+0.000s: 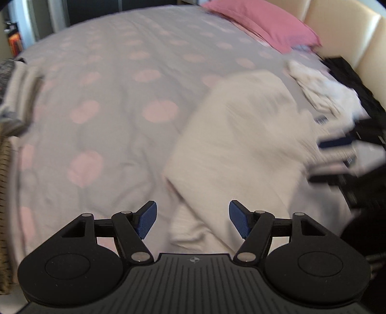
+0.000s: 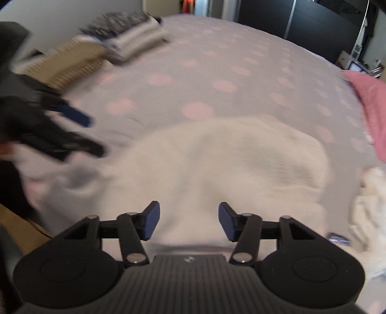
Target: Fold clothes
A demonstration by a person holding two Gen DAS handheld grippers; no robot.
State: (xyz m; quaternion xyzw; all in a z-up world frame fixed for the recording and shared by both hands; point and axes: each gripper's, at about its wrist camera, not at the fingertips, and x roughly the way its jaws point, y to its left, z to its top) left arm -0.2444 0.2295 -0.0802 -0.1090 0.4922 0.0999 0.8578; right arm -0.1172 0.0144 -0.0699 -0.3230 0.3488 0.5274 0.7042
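A cream knit garment [image 1: 243, 135] lies partly folded on the grey bedspread with pink dots [image 1: 115, 96]. My left gripper [image 1: 193, 221] is open and empty, just above the garment's near corner. My right gripper [image 2: 189, 221] is open and empty over the same garment [image 2: 217, 164]. The right gripper shows blurred at the garment's right edge in the left wrist view [image 1: 337, 145]. The left gripper shows blurred at the left in the right wrist view [image 2: 60, 130]. Both views are motion-blurred.
A pile of unfolded white clothes [image 1: 323, 89] and dark clothes [image 1: 357, 82] lies by the cream headboard [image 1: 349, 29]. A pink pillow [image 1: 260, 21] lies at the head. Folded clothes are stacked at the far bed corner [image 2: 130, 41]. A loose white garment [image 2: 369, 207] lies to the right.
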